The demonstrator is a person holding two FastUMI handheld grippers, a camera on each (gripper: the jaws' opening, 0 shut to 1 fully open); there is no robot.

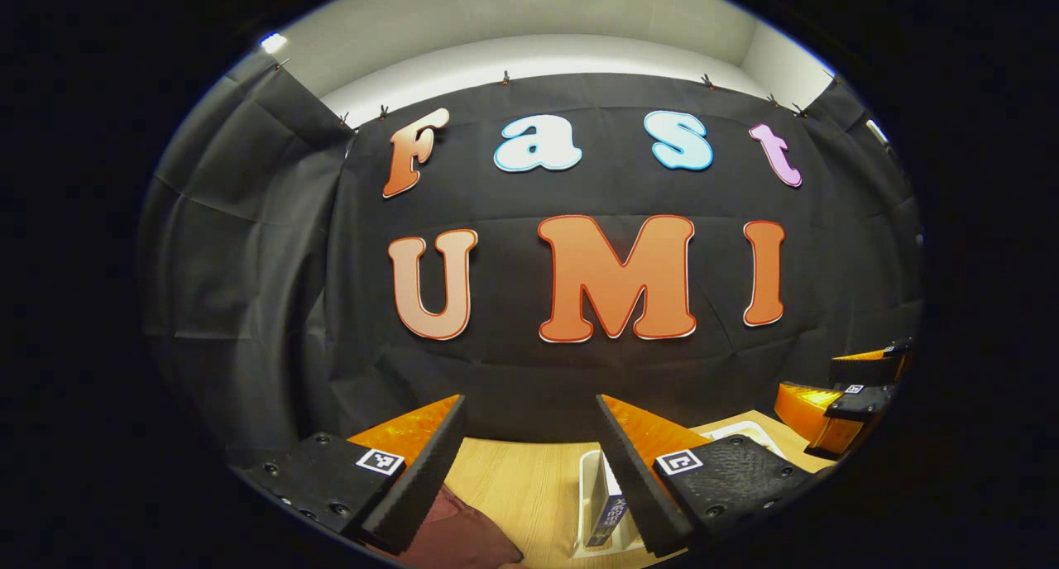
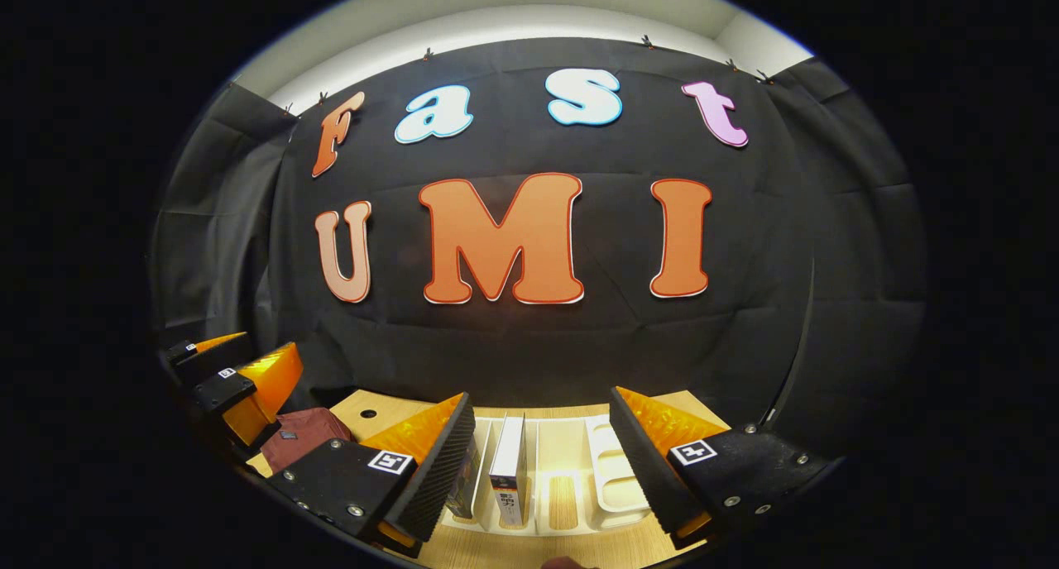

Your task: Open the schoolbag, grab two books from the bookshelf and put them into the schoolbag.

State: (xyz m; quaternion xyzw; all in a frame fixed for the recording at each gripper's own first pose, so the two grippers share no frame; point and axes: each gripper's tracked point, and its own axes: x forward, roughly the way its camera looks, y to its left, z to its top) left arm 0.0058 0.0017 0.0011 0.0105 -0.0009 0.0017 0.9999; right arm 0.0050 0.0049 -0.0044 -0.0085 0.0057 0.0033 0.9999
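The schoolbag [image 2: 302, 437] is showing as a dark red fabric lump lying on the pale wooden tabletop [image 2: 376, 408], and in the left gripper view its corner [image 1: 467, 536] is peeking out low between the fingers. The white bookshelf [image 2: 612, 478] is standing on the tabletop with upright dividers; one white-spined book [image 2: 509, 470] is standing in a slot, and a darker book [image 2: 465, 478] is leaning beside it, partly hidden. Open wood is lying between bag and rack, and the black cloth wall is closing the far edge. The right tongs [image 2: 542, 461] are hanging wide apart and empty above the rack. The left tongs [image 1: 529, 470] are also gaping empty, with the bag just below them.
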